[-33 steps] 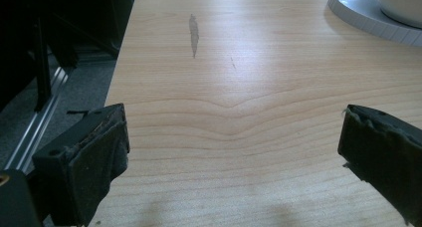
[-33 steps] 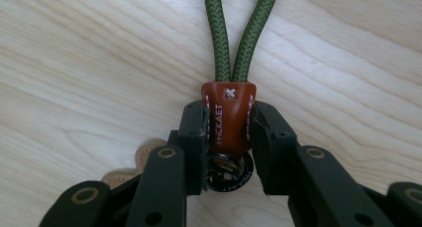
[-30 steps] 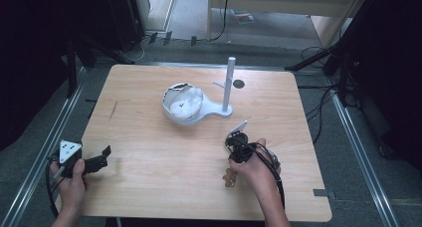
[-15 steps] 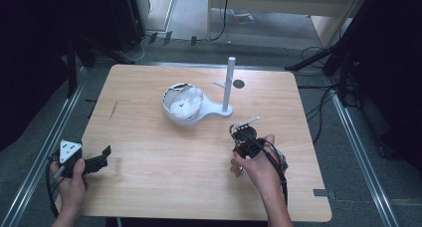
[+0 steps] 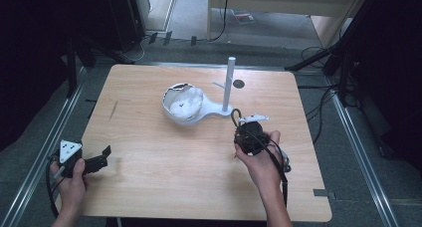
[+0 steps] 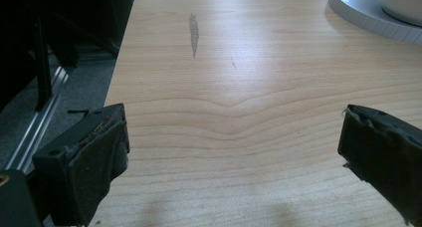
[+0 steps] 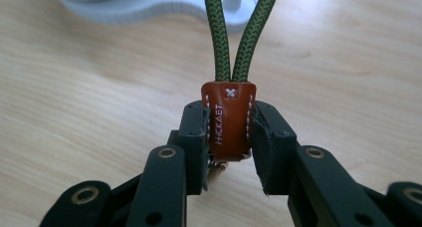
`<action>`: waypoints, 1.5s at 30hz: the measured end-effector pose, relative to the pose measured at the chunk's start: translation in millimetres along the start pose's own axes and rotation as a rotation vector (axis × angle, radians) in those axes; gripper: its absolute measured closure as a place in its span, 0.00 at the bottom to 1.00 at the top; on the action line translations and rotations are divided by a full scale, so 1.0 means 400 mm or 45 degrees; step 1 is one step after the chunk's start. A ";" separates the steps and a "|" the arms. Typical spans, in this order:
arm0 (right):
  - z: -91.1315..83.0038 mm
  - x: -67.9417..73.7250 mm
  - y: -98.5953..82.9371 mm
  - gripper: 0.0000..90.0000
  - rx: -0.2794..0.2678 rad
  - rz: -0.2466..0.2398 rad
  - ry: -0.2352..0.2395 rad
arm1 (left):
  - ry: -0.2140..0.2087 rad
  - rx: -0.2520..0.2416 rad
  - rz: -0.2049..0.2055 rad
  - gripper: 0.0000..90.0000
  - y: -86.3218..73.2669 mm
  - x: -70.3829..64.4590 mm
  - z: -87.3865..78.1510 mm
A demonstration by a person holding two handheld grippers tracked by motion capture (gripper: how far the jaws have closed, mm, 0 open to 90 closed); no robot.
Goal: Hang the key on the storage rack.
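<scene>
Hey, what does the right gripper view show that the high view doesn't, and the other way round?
Right gripper view alone: the brown leather tab clamped between the right gripper's jaws, its white stitching and lettering, and the woven texture of the green cord loop rising from it.

High view alone: the left gripper open near the table's left edge, the white post, the bowl on the stand, and both of the person's hands.

Both: the wooden table, the white stand base, and the green cord.

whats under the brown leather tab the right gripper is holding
A bit of metal peeks out just below the brown leather tab, between the right gripper jaws. What it is or attaches to is hidden by the jaws.
</scene>
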State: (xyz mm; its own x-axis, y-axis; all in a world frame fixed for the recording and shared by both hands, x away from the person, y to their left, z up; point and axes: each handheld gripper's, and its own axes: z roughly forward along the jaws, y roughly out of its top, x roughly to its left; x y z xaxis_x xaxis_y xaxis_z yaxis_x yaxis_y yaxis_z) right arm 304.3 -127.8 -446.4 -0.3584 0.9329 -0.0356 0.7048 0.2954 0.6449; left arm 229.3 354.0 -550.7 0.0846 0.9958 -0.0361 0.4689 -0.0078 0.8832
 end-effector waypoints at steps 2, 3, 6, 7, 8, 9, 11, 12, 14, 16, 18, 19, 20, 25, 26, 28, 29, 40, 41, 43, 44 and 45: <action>-0.007 0.003 0.003 0.78 -0.051 -0.007 0.002 | 0.001 0.000 0.000 0.00 0.000 0.000 0.000; -0.011 0.005 0.004 0.78 -0.083 -0.005 -0.004 | 0.001 0.000 0.000 0.00 0.000 0.000 0.000; -0.022 0.010 0.011 0.78 -0.162 -0.001 -0.013 | 0.003 0.000 0.000 0.00 0.000 0.000 0.000; -0.026 0.012 0.013 0.78 -0.185 0.001 -0.016 | 0.003 -0.001 0.001 0.00 0.000 0.000 0.000; -0.030 0.014 0.016 0.78 -0.207 0.007 -0.018 | 0.003 -0.001 -0.001 0.00 0.000 0.000 0.000; -0.034 0.016 0.019 0.78 -0.227 0.014 -0.021 | 0.003 -0.001 -0.001 0.00 0.000 0.000 0.000; -0.040 0.019 0.025 0.78 -0.267 0.025 -0.020 | 0.004 -0.004 -0.004 0.00 0.000 0.000 0.000; -0.044 0.022 0.028 0.78 -0.300 0.027 -0.023 | 0.005 -0.005 -0.007 0.00 0.000 0.000 0.000; -0.050 0.032 0.032 0.78 -0.359 0.029 -0.034 | 0.003 -0.004 -0.007 0.00 0.000 0.000 0.000; -0.052 0.037 0.034 0.78 -0.407 0.035 -0.045 | 0.003 -0.004 -0.008 0.00 0.000 0.000 0.000; -0.055 0.040 0.038 0.78 -0.464 0.057 -0.039 | 0.003 -0.004 -0.009 0.00 0.000 0.001 0.000; -0.056 0.041 0.041 0.78 -0.488 0.070 -0.034 | 0.003 -0.002 -0.009 0.00 0.000 0.001 0.000; -0.057 0.042 0.044 0.78 -0.512 0.077 -0.034 | 0.004 -0.002 -0.007 0.00 0.000 0.001 0.000; -0.056 0.043 0.059 0.78 -0.585 0.087 -0.050 | 0.003 0.002 -0.010 0.00 0.001 0.001 0.001; -0.056 0.043 0.061 0.78 -0.600 0.090 -0.049 | 0.003 0.004 -0.006 0.00 0.001 0.001 0.001; -0.055 0.045 0.064 0.78 -0.642 0.083 -0.057 | 0.003 0.004 -0.007 0.00 0.001 0.001 0.001; -0.054 0.047 0.064 0.78 -0.661 0.078 -0.064 | 0.003 0.001 -0.010 0.00 0.000 0.001 0.001; -0.042 0.054 0.077 0.77 -0.708 0.081 -0.063 | 0.003 0.014 -0.006 0.00 0.001 0.002 0.002; -0.041 0.055 0.078 0.77 -0.706 0.080 -0.057 | 0.003 0.015 -0.006 0.00 0.002 0.002 0.003; -0.040 0.056 0.080 0.77 -0.701 0.080 -0.059 | 0.003 0.015 -0.006 0.00 0.002 0.002 0.003; -0.039 0.056 0.081 0.77 -0.702 0.079 -0.062 | 0.003 0.014 -0.006 0.00 0.001 0.002 0.002; -0.038 0.056 0.082 0.77 -0.702 0.077 -0.062 | 0.002 0.011 -0.008 0.00 0.001 0.002 0.002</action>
State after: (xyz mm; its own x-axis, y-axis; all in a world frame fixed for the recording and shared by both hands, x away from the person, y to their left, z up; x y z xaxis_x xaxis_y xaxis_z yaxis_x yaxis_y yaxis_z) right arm 310.2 -100.4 -414.6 -0.2891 0.9572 -0.0128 0.2941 0.1016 0.9504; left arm 230.4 354.8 -550.7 0.0804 0.9959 -0.0407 0.4771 -0.0026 0.8789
